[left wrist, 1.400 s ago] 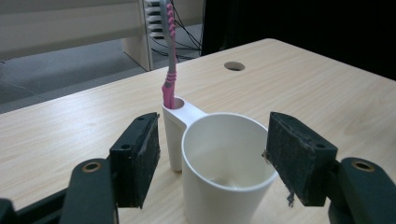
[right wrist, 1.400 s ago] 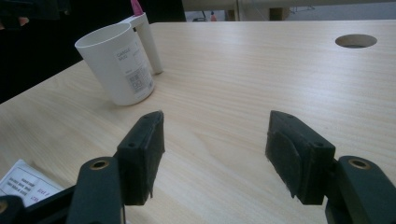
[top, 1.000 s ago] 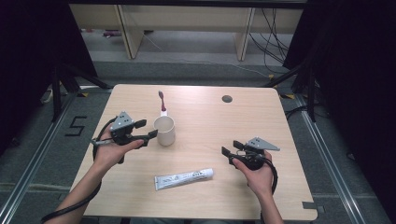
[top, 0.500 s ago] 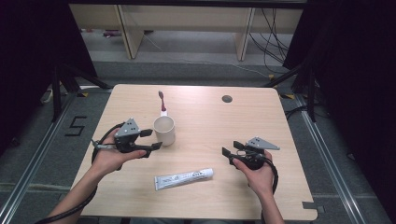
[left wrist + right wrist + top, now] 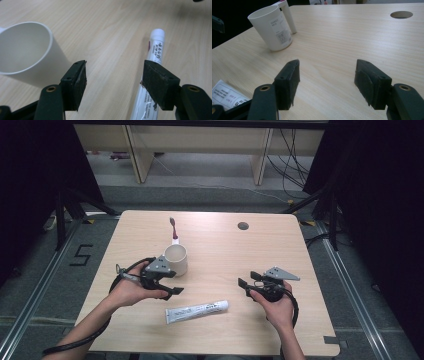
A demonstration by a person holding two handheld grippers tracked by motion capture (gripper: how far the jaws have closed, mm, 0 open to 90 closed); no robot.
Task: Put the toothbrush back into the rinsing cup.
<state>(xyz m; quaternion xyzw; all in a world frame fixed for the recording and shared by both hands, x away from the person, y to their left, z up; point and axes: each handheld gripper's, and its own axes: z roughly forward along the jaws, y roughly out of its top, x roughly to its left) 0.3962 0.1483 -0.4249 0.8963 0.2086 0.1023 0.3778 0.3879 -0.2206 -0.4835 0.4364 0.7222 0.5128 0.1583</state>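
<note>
Toothpaste tube (image 5: 196, 311) lies flat between your hands — your left gripper (image 5: 170, 283) hangs wide just above it, right gripper (image 5: 250, 280) wide too — ready for pickup.

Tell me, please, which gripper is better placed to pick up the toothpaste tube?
Left, probably. The left gripper is open, angled down with the toothpaste tube just at one jaw. The right gripper, also open, faces bare table toward the mug.

"5" on floor (image 5: 82, 255) (yellow tape)
</note>
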